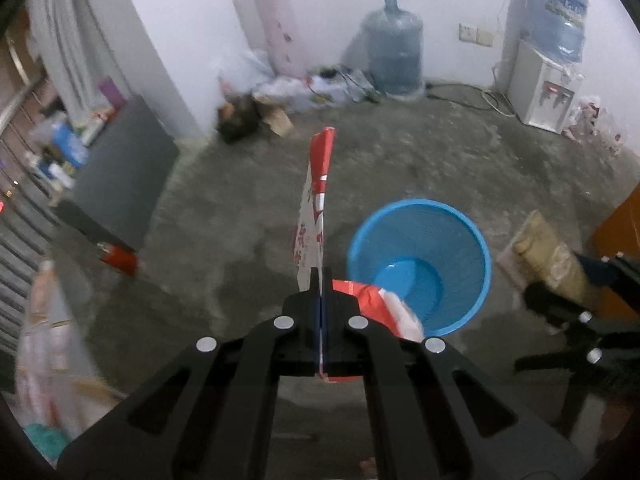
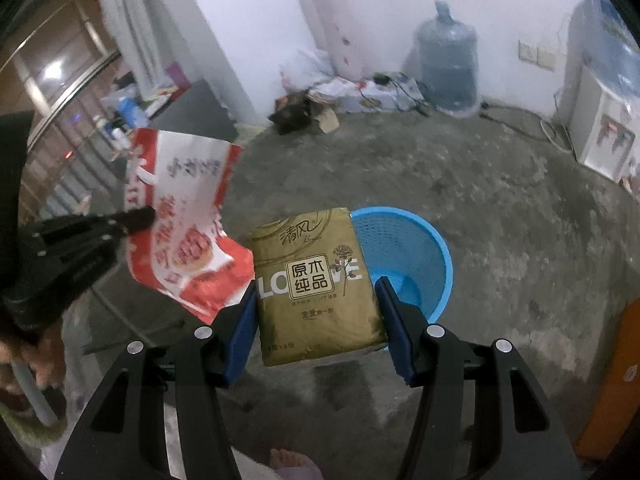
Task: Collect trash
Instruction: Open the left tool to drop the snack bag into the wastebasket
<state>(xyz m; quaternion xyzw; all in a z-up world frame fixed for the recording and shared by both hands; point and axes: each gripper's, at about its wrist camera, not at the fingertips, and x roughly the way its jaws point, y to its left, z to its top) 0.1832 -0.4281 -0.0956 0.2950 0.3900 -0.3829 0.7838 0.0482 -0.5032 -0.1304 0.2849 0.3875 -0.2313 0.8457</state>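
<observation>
My left gripper (image 1: 321, 280) is shut on a red and white snack wrapper (image 1: 314, 208), held edge-on above the concrete floor, left of a blue plastic basket (image 1: 420, 264). The wrapper also shows flat in the right wrist view (image 2: 184, 216), with the left gripper (image 2: 140, 216) clamped on its left edge. My right gripper (image 2: 316, 300) is shut on a gold tissue pack (image 2: 316, 284), held above the near left rim of the blue basket (image 2: 404, 256). In the left wrist view the tissue pack (image 1: 548, 256) and right gripper (image 1: 560, 296) are at the right.
A large water bottle (image 1: 394, 52) and a water dispenser (image 1: 540, 88) stand by the far wall. Bags and litter (image 1: 280, 96) lie in the corner. A dark cabinet (image 1: 124, 176) with clutter is on the left. An orange object (image 2: 616, 384) is at the right edge.
</observation>
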